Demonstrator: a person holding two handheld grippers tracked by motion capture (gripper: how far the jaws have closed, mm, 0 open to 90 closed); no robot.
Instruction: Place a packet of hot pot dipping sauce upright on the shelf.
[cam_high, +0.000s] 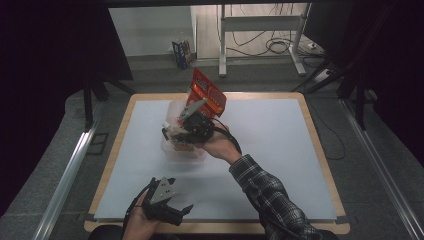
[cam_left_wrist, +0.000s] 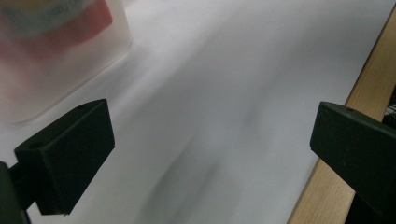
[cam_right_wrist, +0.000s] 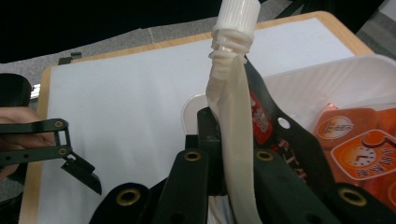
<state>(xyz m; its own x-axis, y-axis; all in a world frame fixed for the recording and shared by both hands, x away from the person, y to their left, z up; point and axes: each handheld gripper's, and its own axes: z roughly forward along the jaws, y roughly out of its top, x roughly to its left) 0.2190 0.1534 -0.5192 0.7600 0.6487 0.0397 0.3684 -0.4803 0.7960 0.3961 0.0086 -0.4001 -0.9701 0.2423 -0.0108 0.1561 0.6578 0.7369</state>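
The left tongs (cam_high: 181, 209) rest low at the near edge of the tabletop (cam_high: 280, 150), jaws spread wide with nothing between them — parked, by the look of it, while the other hand works. In the left gripper view a translucent plastic tub (cam_left_wrist: 56, 60) stands ahead of them and off to one side, well clear of the jaws, with red packaging blurred inside.

Farther right, over the middle of the tabletop, the right tongs (cam_high: 172, 134) are clamped tight on a flat spouted pouch (cam_right_wrist: 236, 135). The pouch stands upright between the jaws, its white screw cap (cam_right_wrist: 236, 16) pointing up above them — probably gripped by the thin body so the stiff spout stays free. A red-and-orange snack packet (cam_high: 206, 94) rises just behind these tongs in the high view. Directly beneath them sits the tub (cam_right_wrist: 327, 79), with orange sachets (cam_right_wrist: 359, 149) lying in it beside the jaws; I judge the pouch is being lowered into the tub.
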